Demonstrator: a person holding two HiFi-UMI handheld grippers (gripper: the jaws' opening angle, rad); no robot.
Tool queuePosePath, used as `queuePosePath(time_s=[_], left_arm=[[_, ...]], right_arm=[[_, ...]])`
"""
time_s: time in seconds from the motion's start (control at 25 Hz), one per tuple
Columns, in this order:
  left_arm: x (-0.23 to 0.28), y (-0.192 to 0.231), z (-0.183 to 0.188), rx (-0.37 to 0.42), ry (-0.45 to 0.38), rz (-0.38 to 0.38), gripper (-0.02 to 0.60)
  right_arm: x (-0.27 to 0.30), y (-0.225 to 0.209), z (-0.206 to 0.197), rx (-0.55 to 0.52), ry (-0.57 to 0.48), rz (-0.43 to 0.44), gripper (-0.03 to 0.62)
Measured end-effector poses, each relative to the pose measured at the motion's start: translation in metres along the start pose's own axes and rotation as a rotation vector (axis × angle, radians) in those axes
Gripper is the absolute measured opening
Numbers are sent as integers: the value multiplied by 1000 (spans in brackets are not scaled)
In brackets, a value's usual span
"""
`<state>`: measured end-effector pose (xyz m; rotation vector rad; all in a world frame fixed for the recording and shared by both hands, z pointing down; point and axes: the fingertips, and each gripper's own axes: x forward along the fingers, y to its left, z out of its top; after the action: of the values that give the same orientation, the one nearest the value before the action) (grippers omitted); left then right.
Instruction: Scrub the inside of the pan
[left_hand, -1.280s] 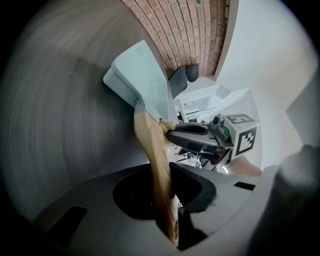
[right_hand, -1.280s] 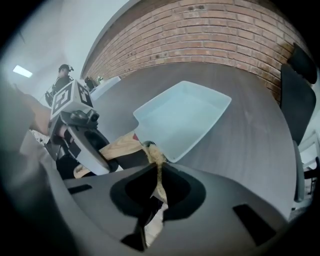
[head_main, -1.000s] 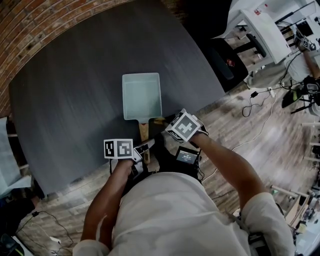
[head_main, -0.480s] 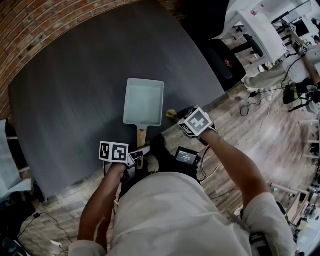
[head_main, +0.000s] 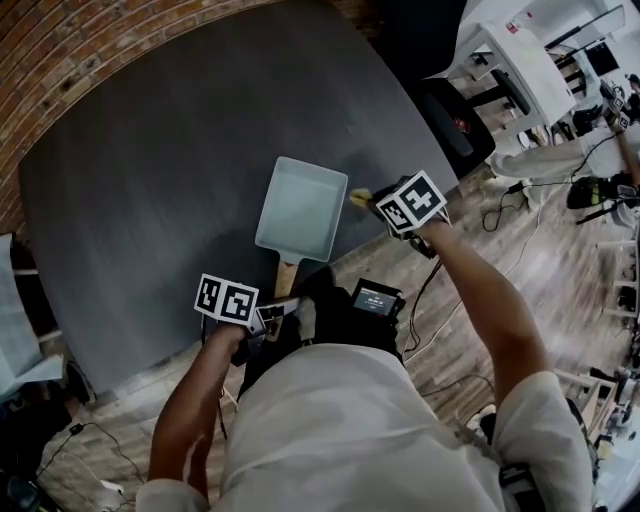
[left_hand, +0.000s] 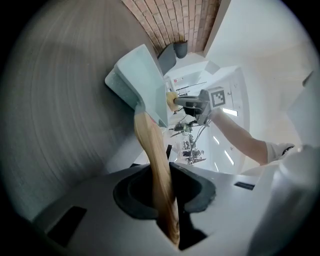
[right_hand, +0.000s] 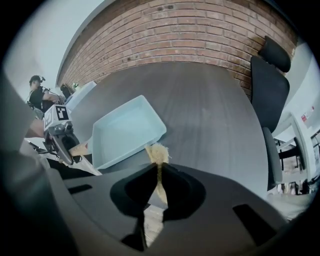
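A pale blue rectangular pan (head_main: 300, 208) (left_hand: 137, 82) (right_hand: 125, 131) with a wooden handle (head_main: 284, 278) (left_hand: 156, 172) lies on the dark grey table (head_main: 160, 170), turned a little clockwise. My left gripper (head_main: 280, 312) (left_hand: 167, 220) is shut on the handle's near end. My right gripper (head_main: 372, 202) (right_hand: 155, 187) hovers at the pan's right rim, shut on a yellow scrub pad (head_main: 358, 198) (right_hand: 157, 154) (left_hand: 171, 100), whose frayed tip sticks out beyond the jaws.
The table's near edge (head_main: 400, 215) runs under my right hand. A black office chair (head_main: 445, 120) (right_hand: 270, 80) stands to the right. A brick wall (right_hand: 165, 35) is behind the table. Cables (head_main: 510, 205) trail on the wooden floor.
The pan has swung clockwise and slid right with the left gripper on its handle. My right gripper moved from the handle area up and right to the pan's right rim.
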<state>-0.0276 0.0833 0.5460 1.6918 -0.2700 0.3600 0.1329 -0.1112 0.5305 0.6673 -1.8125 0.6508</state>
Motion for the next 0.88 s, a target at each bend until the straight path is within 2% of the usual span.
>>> queuePosePath(time_s=[0.24,0.6,0.76,0.88], left_arm=[[-2,-1,-4,35,65,14,87],[-11,3,-9,73,143,32,91],[-14,6,-13,80,175,49,92],[-18,8,-10,108,205,55,92]], right_arm=[[2,-33,15,-84,98,73,37],[22,-40,32,-151,300,333,37],[29,-25,32,-197,400,457,37],[32,-17,36,-214,436,517,35]])
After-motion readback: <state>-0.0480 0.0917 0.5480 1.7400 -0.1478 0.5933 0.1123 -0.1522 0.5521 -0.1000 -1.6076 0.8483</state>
